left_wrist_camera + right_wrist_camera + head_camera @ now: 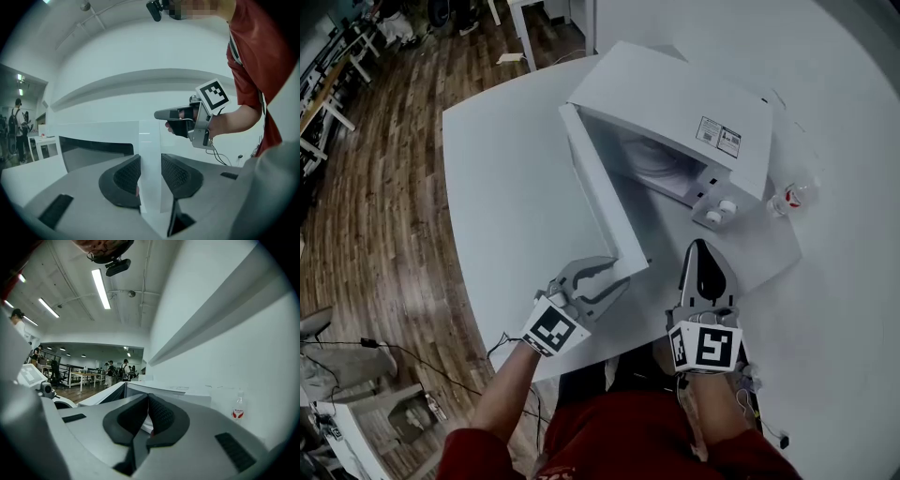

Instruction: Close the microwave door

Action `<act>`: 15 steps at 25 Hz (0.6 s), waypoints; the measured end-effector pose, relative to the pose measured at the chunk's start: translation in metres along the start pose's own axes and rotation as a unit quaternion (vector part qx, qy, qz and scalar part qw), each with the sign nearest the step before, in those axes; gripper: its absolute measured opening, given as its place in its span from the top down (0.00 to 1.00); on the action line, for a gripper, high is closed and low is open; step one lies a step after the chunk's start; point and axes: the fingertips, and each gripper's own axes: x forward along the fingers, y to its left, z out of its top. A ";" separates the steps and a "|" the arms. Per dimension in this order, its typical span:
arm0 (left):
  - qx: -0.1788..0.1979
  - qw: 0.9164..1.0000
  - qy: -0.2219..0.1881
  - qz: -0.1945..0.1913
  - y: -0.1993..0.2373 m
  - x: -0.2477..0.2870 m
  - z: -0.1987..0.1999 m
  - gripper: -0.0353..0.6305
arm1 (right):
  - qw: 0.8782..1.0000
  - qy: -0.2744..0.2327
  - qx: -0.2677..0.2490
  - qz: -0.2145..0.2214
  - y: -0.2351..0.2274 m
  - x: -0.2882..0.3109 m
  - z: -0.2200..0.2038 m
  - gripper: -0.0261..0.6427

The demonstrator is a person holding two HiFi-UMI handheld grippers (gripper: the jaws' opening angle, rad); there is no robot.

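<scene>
A white microwave (675, 103) stands on the white table (497, 187) with its door (602, 192) swung wide open toward me. My left gripper (602, 278) is at the door's free end, and in the left gripper view the door's (93, 136) thin edge fills the gap of the left gripper (151, 176), both pads against it. My right gripper (701, 248) hovers in front of the microwave's control panel, below its two knobs (719, 210). Seen from its own camera, the right gripper (148, 411) has its pads together with nothing between them, facing the microwave (164, 390).
A small clear bottle with a red label (792, 195) stands to the right of the microwave, near the wall. The table's left edge drops to a wooden floor (375, 216). Cables (441, 375) lie on the floor by my left arm.
</scene>
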 end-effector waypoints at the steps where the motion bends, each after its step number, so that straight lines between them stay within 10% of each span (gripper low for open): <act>1: -0.002 1.000 0.000 0.004 -0.001 0.005 0.001 0.72 | 1.000 0.000 0.002 -0.002 -0.006 -0.001 -0.001 0.93; 15: -0.016 0.999 0.000 0.051 -0.001 0.078 0.015 0.73 | 1.000 0.003 0.013 -0.013 -0.082 0.000 -0.013 0.93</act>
